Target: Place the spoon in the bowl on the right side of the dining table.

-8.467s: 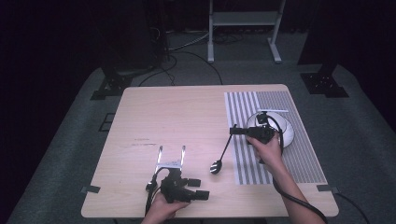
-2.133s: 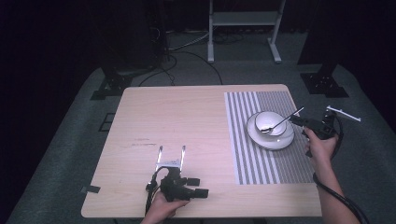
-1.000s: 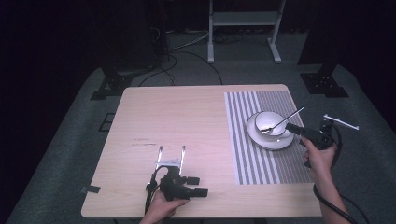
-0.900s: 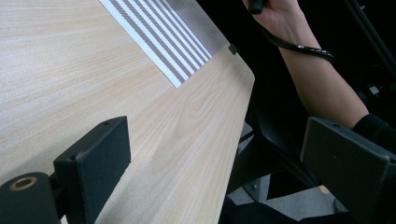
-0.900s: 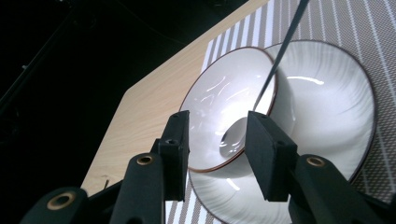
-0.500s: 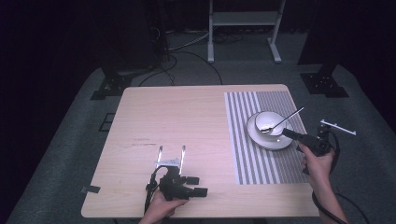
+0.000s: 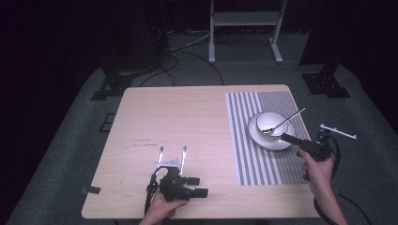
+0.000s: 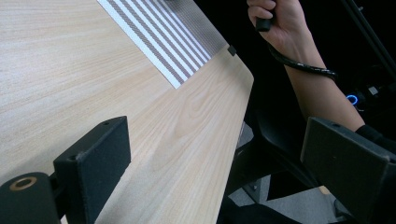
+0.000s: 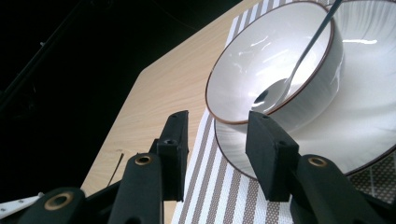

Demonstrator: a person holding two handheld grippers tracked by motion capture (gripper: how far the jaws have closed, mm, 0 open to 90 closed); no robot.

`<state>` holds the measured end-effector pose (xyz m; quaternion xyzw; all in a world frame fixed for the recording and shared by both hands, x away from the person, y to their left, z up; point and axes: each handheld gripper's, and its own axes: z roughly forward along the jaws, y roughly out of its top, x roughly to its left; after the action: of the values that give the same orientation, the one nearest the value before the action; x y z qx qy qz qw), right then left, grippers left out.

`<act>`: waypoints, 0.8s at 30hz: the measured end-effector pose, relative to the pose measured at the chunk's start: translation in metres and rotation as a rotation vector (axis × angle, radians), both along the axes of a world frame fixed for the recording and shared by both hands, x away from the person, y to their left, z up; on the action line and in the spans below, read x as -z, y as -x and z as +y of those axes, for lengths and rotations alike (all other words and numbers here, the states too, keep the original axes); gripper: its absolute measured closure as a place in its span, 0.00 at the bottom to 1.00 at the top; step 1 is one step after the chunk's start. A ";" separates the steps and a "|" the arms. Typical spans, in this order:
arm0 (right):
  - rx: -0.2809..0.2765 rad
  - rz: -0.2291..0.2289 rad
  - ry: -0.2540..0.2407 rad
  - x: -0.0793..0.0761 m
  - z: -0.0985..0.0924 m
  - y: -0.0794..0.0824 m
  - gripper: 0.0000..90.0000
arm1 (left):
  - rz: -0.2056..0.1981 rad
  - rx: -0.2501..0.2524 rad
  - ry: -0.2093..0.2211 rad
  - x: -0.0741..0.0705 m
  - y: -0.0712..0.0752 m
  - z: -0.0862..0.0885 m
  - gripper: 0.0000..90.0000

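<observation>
A white bowl [image 7: 269, 123] with a dark rim stands on a white plate [image 7: 272, 140] on the striped placemat [image 7: 253, 154]. A metal spoon [image 7: 284, 122] leans in the bowl, its handle pointing back right. My right gripper [image 7: 287, 138] is at the plate's near right rim, open, nothing between its jaws. In the right gripper view the bowl [image 9: 280, 60], spoon [image 9: 303, 56] and plate [image 9: 364, 126] lie just beyond that gripper [image 9: 219, 140]. My left gripper [image 7: 172, 150] rests on the table's near side, open wide and empty, also in its own view [image 8: 219, 158].
The wooden table [image 7: 187, 117] is bare on its left and middle. Its near right corner [image 8: 233, 70] drops off to the dark floor. A metal stand [image 7: 244, 28] and black stand bases [image 7: 112, 86] with cables sit on the floor behind.
My right gripper has moved left from beyond the table's right edge to the plate's rim. The spoon stays in the bowl. The left gripper has not moved.
</observation>
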<state>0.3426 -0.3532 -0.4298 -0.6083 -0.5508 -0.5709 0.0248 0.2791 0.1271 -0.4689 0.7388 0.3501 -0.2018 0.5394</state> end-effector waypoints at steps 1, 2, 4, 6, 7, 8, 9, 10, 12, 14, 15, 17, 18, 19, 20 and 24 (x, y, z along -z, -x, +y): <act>-0.003 0.000 -0.005 0.000 0.001 0.001 0.64 | 0.000 -0.001 0.001 0.000 0.000 0.000 0.08; -0.005 -0.002 -0.009 0.000 0.002 0.002 0.64 | 0.000 -0.001 0.001 0.000 0.000 0.000 0.08; -0.010 -0.006 -0.005 0.000 0.004 0.005 0.64 | -0.004 -0.003 -0.001 -0.001 0.000 0.000 0.08; -0.013 -0.009 -0.004 0.000 0.006 0.006 0.64 | -0.003 -0.004 -0.001 -0.001 0.000 0.001 0.08; -0.019 -0.010 -0.001 0.000 0.007 0.007 0.64 | -0.004 -0.004 -0.001 -0.001 0.000 0.001 0.08; -0.023 -0.012 0.000 0.000 0.008 0.008 0.64 | -0.004 -0.004 -0.002 -0.001 0.000 0.001 0.08; -0.028 -0.012 0.002 0.001 0.010 0.009 0.64 | -0.004 -0.003 -0.002 -0.001 0.000 0.001 0.08; -0.032 -0.014 0.004 0.001 0.011 0.009 0.64 | -0.004 -0.003 -0.002 -0.001 0.000 0.001 0.08; -0.041 -0.016 0.009 0.001 0.014 0.011 0.64 | -0.005 -0.003 -0.002 -0.001 0.000 0.001 0.08; -0.050 -0.015 0.014 0.002 0.017 0.013 0.64 | -0.005 -0.004 -0.003 -0.001 0.000 0.001 0.08; -0.055 -0.014 0.016 0.002 0.018 0.014 0.64 | -0.006 -0.004 -0.003 -0.001 0.000 0.001 0.08; -0.065 -0.016 0.020 0.002 0.022 0.015 0.64 | -0.005 -0.005 -0.003 -0.001 0.000 0.002 0.08; -0.067 -0.018 0.021 0.002 0.023 0.016 0.64 | -0.006 -0.006 -0.003 -0.001 0.000 0.002 0.08; -0.072 -0.020 0.027 0.002 0.025 0.017 0.64 | -0.007 -0.005 -0.003 -0.001 0.000 0.002 0.08; -0.073 -0.023 0.028 0.002 0.026 0.017 0.64 | -0.007 -0.007 -0.002 -0.002 0.000 0.002 0.08; -0.083 -0.029 0.035 0.002 0.030 0.021 0.63 | -0.011 -0.010 0.000 -0.002 0.000 0.003 0.08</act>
<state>0.3216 -0.3229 -0.4321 -0.5768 -0.5858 -0.5685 0.0296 0.2791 0.1298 -0.4668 0.7381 0.3507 -0.1953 0.5423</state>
